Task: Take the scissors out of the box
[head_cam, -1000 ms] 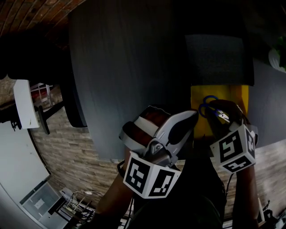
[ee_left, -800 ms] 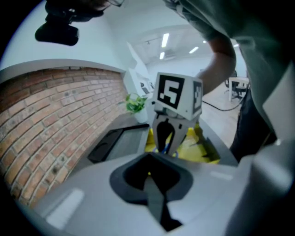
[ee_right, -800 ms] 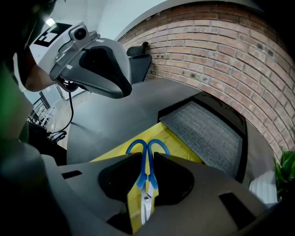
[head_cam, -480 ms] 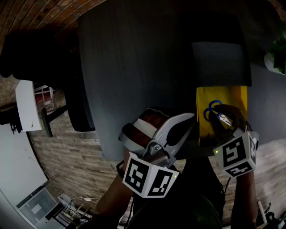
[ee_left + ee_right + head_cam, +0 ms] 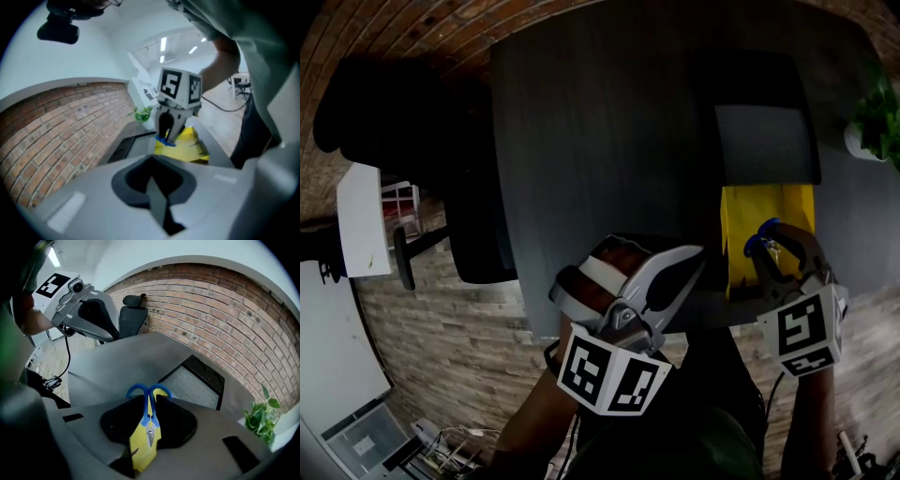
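Note:
Blue-handled scissors (image 5: 758, 246) hang over the open yellow box (image 5: 739, 225) at the table's near right edge. My right gripper (image 5: 780, 251) is shut on them; its jaws have just been closing a little further, with the scissors between them. In the right gripper view the blue loops (image 5: 138, 390) stick out past the jaw tips, and the box (image 5: 142, 453) shows below. My left gripper (image 5: 686, 262) hovers just left of the box, shut and holding nothing. The left gripper view shows the right gripper (image 5: 168, 136) with the scissors (image 5: 164, 140) above the box (image 5: 188, 147).
The box lies on a dark grey table (image 5: 600, 141). Behind the box lies a grey mat in a black frame (image 5: 766, 145). A potted plant (image 5: 877, 112) stands at the far right. A black office chair (image 5: 473, 225) stands left of the table by the brick wall.
The right gripper has risen with the scissors, whose handles now stand higher above the box. The left gripper has lifted slightly and stays shut.

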Demonstrator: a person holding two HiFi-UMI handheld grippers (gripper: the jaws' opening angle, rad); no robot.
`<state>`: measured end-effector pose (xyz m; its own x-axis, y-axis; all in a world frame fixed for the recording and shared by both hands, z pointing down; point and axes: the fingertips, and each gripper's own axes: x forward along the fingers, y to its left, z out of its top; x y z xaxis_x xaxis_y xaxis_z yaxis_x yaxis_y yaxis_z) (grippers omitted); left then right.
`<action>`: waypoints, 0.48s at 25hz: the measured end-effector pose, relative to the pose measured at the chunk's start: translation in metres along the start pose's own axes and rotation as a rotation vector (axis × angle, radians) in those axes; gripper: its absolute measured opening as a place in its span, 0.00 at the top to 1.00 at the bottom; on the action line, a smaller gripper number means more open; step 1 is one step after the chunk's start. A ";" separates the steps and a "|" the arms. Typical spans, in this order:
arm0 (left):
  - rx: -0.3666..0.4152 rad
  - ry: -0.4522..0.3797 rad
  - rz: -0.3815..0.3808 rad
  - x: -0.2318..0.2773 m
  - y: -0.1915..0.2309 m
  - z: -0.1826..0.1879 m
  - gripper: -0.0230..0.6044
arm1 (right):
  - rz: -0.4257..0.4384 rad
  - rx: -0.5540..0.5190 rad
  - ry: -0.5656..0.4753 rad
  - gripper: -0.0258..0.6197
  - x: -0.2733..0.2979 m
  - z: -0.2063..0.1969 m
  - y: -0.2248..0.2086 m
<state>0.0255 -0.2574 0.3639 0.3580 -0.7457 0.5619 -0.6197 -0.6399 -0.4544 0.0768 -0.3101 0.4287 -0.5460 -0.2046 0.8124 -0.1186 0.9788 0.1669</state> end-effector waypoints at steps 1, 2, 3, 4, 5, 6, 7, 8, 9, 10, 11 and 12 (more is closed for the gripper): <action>0.001 -0.002 0.003 -0.005 0.001 0.001 0.96 | -0.007 -0.004 -0.003 0.84 -0.004 0.005 0.001; 0.001 -0.003 0.007 -0.009 0.002 0.001 0.96 | -0.014 -0.009 -0.008 0.84 -0.008 0.010 0.001; 0.003 -0.004 0.012 -0.013 0.003 0.002 0.96 | -0.021 -0.014 -0.013 0.84 -0.011 0.016 0.002; 0.004 -0.005 0.018 -0.017 0.005 0.001 0.96 | -0.026 -0.018 -0.019 0.84 -0.014 0.021 0.002; 0.004 -0.006 0.024 -0.021 0.006 0.001 0.96 | -0.031 -0.023 -0.025 0.84 -0.016 0.027 0.004; 0.004 -0.007 0.029 -0.026 0.007 0.000 0.96 | -0.034 -0.029 -0.031 0.84 -0.017 0.032 0.006; 0.003 -0.007 0.035 -0.030 0.008 -0.002 0.96 | -0.036 -0.034 -0.036 0.84 -0.018 0.037 0.008; 0.002 -0.007 0.042 -0.034 0.009 -0.003 0.96 | -0.038 -0.040 -0.040 0.84 -0.019 0.042 0.010; 0.002 -0.006 0.048 -0.039 0.010 -0.005 0.96 | -0.039 -0.046 -0.046 0.84 -0.019 0.047 0.012; 0.001 -0.005 0.054 -0.043 0.011 -0.007 0.96 | -0.039 -0.052 -0.051 0.84 -0.020 0.053 0.015; -0.001 -0.003 0.060 -0.047 0.012 -0.008 0.96 | -0.039 -0.057 -0.056 0.84 -0.020 0.058 0.017; -0.003 -0.001 0.065 -0.051 0.013 -0.010 0.96 | -0.039 -0.063 -0.061 0.84 -0.021 0.063 0.019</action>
<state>-0.0083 -0.2260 0.3363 0.3176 -0.7861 0.5303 -0.6436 -0.5894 -0.4882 0.0339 -0.2873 0.3803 -0.5914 -0.2404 0.7697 -0.0889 0.9681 0.2341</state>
